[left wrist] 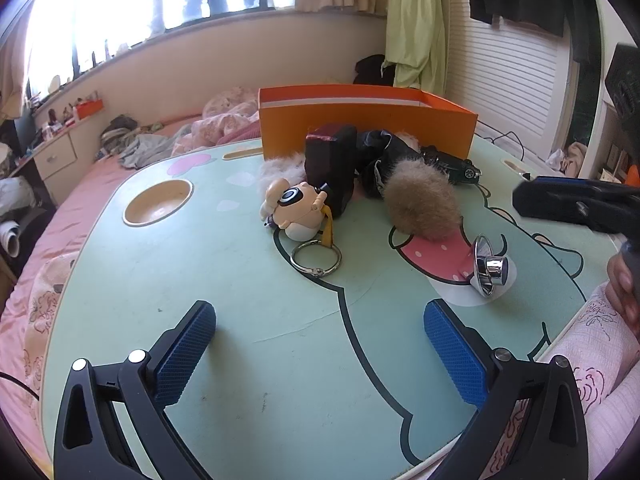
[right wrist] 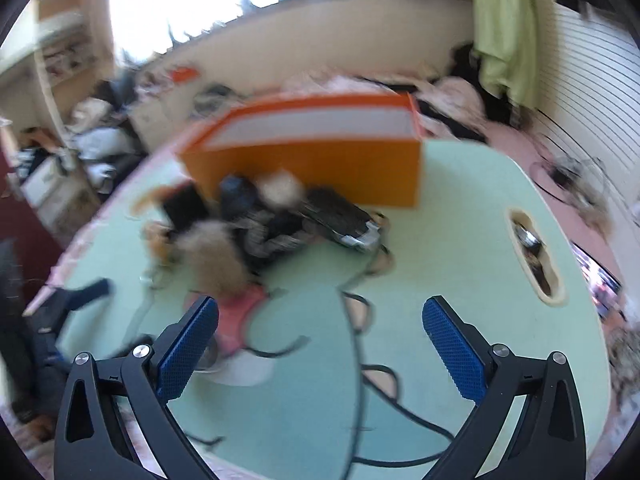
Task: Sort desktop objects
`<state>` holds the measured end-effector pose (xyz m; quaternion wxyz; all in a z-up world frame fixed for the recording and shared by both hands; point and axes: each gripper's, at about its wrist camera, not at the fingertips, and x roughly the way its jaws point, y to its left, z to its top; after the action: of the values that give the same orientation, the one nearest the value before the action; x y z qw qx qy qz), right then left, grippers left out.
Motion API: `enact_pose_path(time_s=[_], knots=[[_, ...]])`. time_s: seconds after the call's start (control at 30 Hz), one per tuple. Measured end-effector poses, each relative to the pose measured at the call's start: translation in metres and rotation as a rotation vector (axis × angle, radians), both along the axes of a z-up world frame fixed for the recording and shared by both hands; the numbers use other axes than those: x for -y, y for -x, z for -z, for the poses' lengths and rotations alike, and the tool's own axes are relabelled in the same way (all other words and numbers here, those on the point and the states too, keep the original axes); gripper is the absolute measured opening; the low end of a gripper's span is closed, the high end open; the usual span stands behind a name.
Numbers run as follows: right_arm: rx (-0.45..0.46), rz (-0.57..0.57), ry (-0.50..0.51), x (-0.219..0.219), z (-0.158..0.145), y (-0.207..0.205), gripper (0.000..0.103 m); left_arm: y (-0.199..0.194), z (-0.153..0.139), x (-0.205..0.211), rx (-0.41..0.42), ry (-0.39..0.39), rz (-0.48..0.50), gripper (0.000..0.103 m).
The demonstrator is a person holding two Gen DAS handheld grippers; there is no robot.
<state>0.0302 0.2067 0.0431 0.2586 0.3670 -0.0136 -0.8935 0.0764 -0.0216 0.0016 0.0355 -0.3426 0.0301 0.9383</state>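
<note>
Both grippers open & empty – left gripper (left wrist: 320,354) near the tabletop's (left wrist: 160,280) front edge, right gripper (right wrist: 320,344) likewise – clutter piled mid-table before the orange box (left wrist: 360,120) at the far edge; fur pom-pom (left wrist: 424,204) prob. squashes, slips out.

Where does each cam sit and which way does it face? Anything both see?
Left wrist: on the left gripper, jaws open, low over the table, facing the orange box and window; the right gripper and a hand show at the right edge.
Right wrist: on the right gripper, jaws open, blurred, facing the same box; a dark shape at left, unclear.
Shared: box, brown fur ball, toy car.
</note>
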Motion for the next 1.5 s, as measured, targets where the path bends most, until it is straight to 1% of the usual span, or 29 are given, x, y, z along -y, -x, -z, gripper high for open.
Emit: enact_pose_path(time_s=[0.03, 0.07, 0.17, 0.23, 0.27, 0.33, 0.37, 0.43, 0.5, 0.67, 0.7, 0.73, 0.77, 0.8, 0.87, 0.9, 0.93, 1.07, 1.13, 1.17, 1.23, 1.3, 1.37, 1.47, 1.5], knots=[[-0.001, -0.050, 0.008, 0.007, -0.001, -0.003, 0.102, 0.000, 0.000, 0.000, 0.000, 0.000, 0.000, 0.103], [-0.010, -0.089, -0.019, 0.017, -0.001, -0.006, 0.102, 0.000, 0.000, 0.000, 0.000, 0.000, 0.000, 0.103], [-0.021, -0.149, -0.106, 0.038, 0.002, -0.011, 0.101, 0.000, 0.000, 0.000, 0.000, 0.000, 0.000, 0.103], [-0.031, -0.187, -0.148, 0.050, 0.004, -0.015, 0.094, 0.000, 0.000, 0.000, 0.000, 0.000, 0.000, 0.103], [-0.031, -0.196, -0.168, 0.055, 0.006, -0.017, 0.087, 0.000, 0.000, 0.000, 0.000, -0.001, 0.000, 0.103], [-0.008, -0.214, -0.196, 0.062, 0.012, -0.015, 0.068, 0.000, 0.000, 0.000, 0.000, -0.001, 0.001, 0.103], [0.011, -0.220, -0.199, 0.063, 0.015, -0.014, 0.063, 0.000, 0.000, 0.000, 0.000, 0.000, 0.001, 0.103], [0.053, -0.225, -0.193, 0.062, 0.022, -0.008, 0.039, -0.001, 0.000, 0.001, -0.001, -0.001, 0.000, 0.103], [0.051, -0.221, -0.177, 0.059, 0.021, -0.006, 0.039, 0.000, 0.000, 0.001, 0.000, -0.001, 0.001, 0.103], [0.011, -0.197, -0.134, 0.049, 0.011, -0.014, 0.039, -0.002, 0.000, 0.000, -0.009, -0.008, 0.008, 0.103], [0.009, -0.192, -0.123, 0.047, 0.010, -0.014, 0.039, -0.003, -0.002, 0.000, -0.014, -0.012, 0.018, 0.101], [0.011, -0.183, -0.116, 0.045, 0.010, -0.013, 0.039, -0.006, -0.005, -0.002, -0.030, -0.013, 0.028, 0.097], [0.014, -0.177, -0.112, 0.044, 0.010, -0.012, 0.039, -0.008, -0.008, -0.003, -0.046, -0.005, 0.030, 0.094], [0.016, -0.171, -0.105, 0.042, 0.010, -0.012, 0.039, -0.010, -0.013, -0.005, -0.064, -0.001, 0.038, 0.093], [0.017, -0.163, -0.092, 0.039, 0.010, -0.012, 0.039, -0.007, -0.022, -0.006, -0.066, -0.026, 0.066, 0.093], [0.018, -0.162, -0.086, 0.038, 0.010, -0.013, 0.039, -0.002, -0.027, -0.005, -0.053, -0.040, 0.077, 0.090], [0.021, -0.161, -0.083, 0.037, 0.011, -0.012, 0.039, 0.004, -0.032, -0.004, -0.040, -0.048, 0.079, 0.085], [0.028, -0.160, -0.081, 0.037, 0.012, -0.009, 0.039, 0.034, -0.043, 0.008, 0.024, -0.059, 0.068, 0.075], [0.030, -0.158, -0.077, 0.036, 0.012, -0.008, 0.039, 0.046, -0.044, 0.012, 0.053, -0.039, 0.055, 0.065], [0.033, -0.157, -0.076, 0.036, 0.012, -0.008, 0.039, 0.055, -0.044, 0.012, 0.070, -0.018, 0.063, 0.062], [0.035, -0.156, -0.073, 0.034, 0.012, -0.007, 0.039, 0.065, -0.042, 0.014, 0.094, 0.012, 0.065, 0.049], [0.036, -0.155, -0.072, 0.034, 0.012, -0.006, 0.039, 0.073, -0.038, 0.014, 0.117, 0.019, 0.078, 0.046], [0.037, -0.155, -0.071, 0.033, 0.013, -0.007, 0.039, 0.083, -0.031, 0.015, 0.161, 0.002, 0.098, 0.046], [0.037, -0.152, -0.068, 0.032, 0.013, -0.007, 0.039, 0.091, -0.024, 0.014, 0.199, -0.028, 0.120, 0.045], [0.038, -0.151, -0.067, 0.031, 0.013, -0.007, 0.039, 0.092, -0.021, 0.014, 0.208, -0.029, 0.123, 0.043]])
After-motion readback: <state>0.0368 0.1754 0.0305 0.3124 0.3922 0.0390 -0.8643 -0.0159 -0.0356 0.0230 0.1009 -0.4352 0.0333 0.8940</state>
